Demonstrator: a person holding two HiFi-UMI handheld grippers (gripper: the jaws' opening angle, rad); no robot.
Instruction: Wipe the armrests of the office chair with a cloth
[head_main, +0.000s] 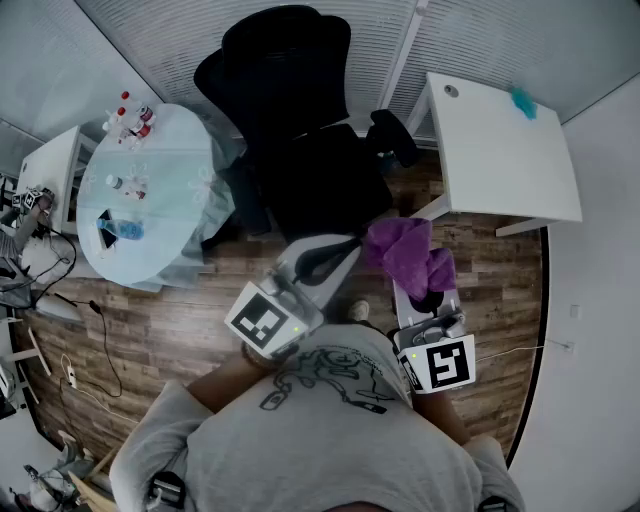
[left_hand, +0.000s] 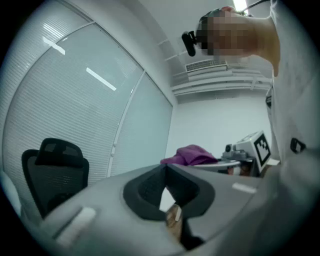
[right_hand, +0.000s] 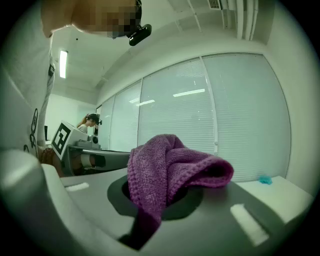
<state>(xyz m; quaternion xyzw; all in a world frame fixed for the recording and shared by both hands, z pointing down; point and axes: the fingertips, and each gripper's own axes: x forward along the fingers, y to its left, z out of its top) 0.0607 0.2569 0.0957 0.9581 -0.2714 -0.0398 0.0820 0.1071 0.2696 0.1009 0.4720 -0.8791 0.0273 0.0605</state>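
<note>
1. Two grippers sit low and close to the person's chest in the head view; the left gripper (head_main: 335, 256) is at 12 o'clock and the right gripper (head_main: 432, 300) at 1 o'clock.
2. Seen in its own view, the left gripper's jaws meet at the tips with nothing between them.
3. Right gripper's jaws are clamped on a purple cloth (right_hand: 170, 170); the cloth bunches up above the jaws and one fold droops over toward 3 o'clock.
4. From the head view the cloth (head_main: 405, 250) lies just beyond the right gripper, beside the chair's near corner; whether it touches the seat cannot be told.
5. Black chair (head_main: 300, 150) stands at 12 o'clock on the wood floor (head_main: 180, 320), its back toward the blinds (head_main: 180, 40); one armrest (head_main: 395, 135) sits at 1 o'clock, beyond the cloth and apart from it; the other armrest (head_main: 245, 195) is at 11 o'clock.
6. Round table (head_main: 170, 200) with small bottles (head_main: 132, 120) is at 10 o'clock; a white desk (head_main: 500, 150) is at 2 o'clock.
</note>
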